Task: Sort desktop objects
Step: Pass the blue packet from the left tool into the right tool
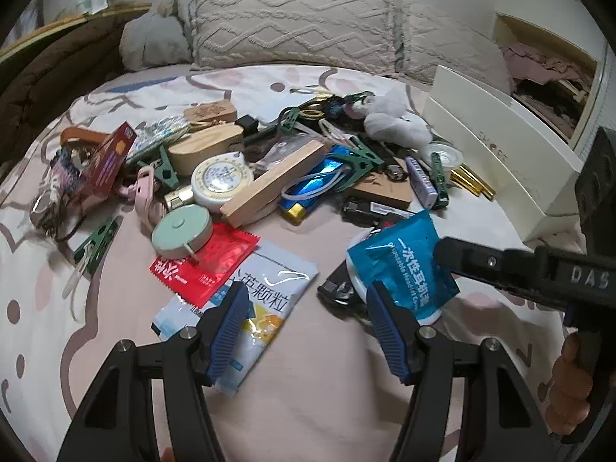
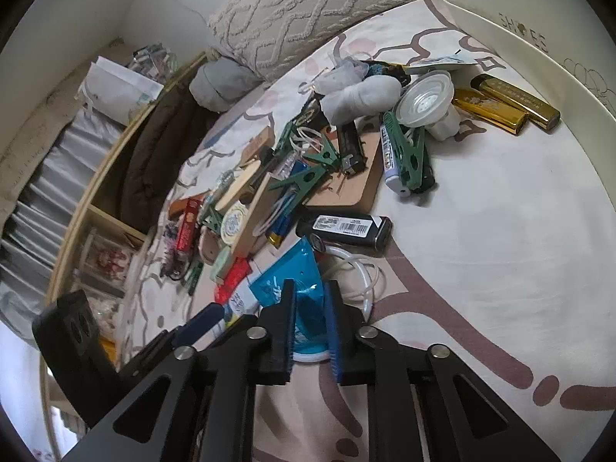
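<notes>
While the right gripper (image 2: 310, 319) has its fingers clenched on the blue packet (image 2: 304, 288), that packet sits at the pile's 5 o'clock edge on the bedsheet (image 2: 481, 250). Left gripper (image 1: 308, 327) hangs released over a white sachet (image 1: 265, 296), nothing btwn its fingers; white box (image 1: 500, 161) at 2 o'clock.

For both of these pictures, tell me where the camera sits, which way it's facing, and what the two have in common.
Left wrist: on the left gripper, angled down at bed clutter; open fingers, right gripper and a hand show.
Right wrist: on the right gripper, angled down; fingers shut on the blue packet.
Shared: blue packet, cream box, gold tubes, pillow.
</notes>
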A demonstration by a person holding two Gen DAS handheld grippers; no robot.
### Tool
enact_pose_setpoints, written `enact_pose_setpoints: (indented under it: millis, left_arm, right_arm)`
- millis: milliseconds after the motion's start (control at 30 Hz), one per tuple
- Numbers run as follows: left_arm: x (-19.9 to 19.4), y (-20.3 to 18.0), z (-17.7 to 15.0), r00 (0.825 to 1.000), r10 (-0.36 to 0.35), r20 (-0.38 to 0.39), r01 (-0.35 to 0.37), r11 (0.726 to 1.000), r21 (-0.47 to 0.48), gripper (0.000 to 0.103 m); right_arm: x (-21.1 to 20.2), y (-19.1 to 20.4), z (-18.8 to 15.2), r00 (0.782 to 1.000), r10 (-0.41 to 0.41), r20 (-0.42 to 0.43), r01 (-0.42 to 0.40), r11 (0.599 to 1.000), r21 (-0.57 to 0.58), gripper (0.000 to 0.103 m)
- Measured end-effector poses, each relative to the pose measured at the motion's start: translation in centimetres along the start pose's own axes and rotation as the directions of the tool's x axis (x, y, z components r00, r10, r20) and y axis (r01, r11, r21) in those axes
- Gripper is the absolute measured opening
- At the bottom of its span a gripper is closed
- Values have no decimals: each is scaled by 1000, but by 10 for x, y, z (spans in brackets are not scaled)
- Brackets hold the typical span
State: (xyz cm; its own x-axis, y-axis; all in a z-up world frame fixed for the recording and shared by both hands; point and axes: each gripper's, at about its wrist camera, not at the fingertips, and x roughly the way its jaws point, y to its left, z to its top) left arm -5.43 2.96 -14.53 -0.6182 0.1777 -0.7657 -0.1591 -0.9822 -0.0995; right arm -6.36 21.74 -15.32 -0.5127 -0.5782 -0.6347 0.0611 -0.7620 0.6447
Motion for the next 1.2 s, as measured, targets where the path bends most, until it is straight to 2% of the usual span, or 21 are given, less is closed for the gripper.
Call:
enact_pose_setpoints:
  millis: [100, 367, 467, 667, 733, 767, 800, 967, 1100, 1200]
  left_arm:
    - [1, 0, 0, 1000, 2, -2, -2, 1000, -5, 64]
    - [0, -3, 0, 1000, -27, 1, 27, 1000, -1, 64]
    - [-1, -7, 0, 999, -42, 1, 42, 999, 9, 64]
    - [2, -3, 0, 1000, 13, -1, -13, 1000, -2, 64]
    - [2, 1, 0, 1000, 17, -4, -18, 1000, -16, 64]
    - [2, 2, 0, 1000, 21, -4, -21, 1000, -20, 64]
    - [2, 3, 0, 1000, 24, -3, -24, 999, -23, 64]
    - [-1, 7, 2, 999, 45, 2, -45, 998, -35, 64]
    - [-3, 13, 3, 995, 99, 3, -99, 995, -33, 64]
    - [-5, 21, 5, 995, 98, 3, -98, 994, -56, 64]
  right_arm:
    - [1, -1, -1, 1000, -23, 7, 23, 1000, 1, 2]
    - [-26, 3, 7, 994, -40, 105, 42, 999, -17, 2]
    - [-31, -1, 10, 995, -23, 100, 24, 1000, -11, 2]
    - [-20, 1, 11, 997, -39, 65, 40, 999, -17, 4]
    - [-16, 4, 8, 997, -54, 57, 56, 998, -32, 22]
    - [-14, 6, 6, 995, -75, 58, 77, 996, -40, 47]
    - [-15, 7, 5, 994, -85, 64, 87, 995, -44, 66]
    - [-12, 18, 1, 992, -104, 70, 112, 987, -119, 67]
    - [-5, 28, -4, 991, -121, 54, 129, 976, -178, 67]
    - [1, 36, -9, 989, -139, 50, 147, 964, -223, 66]
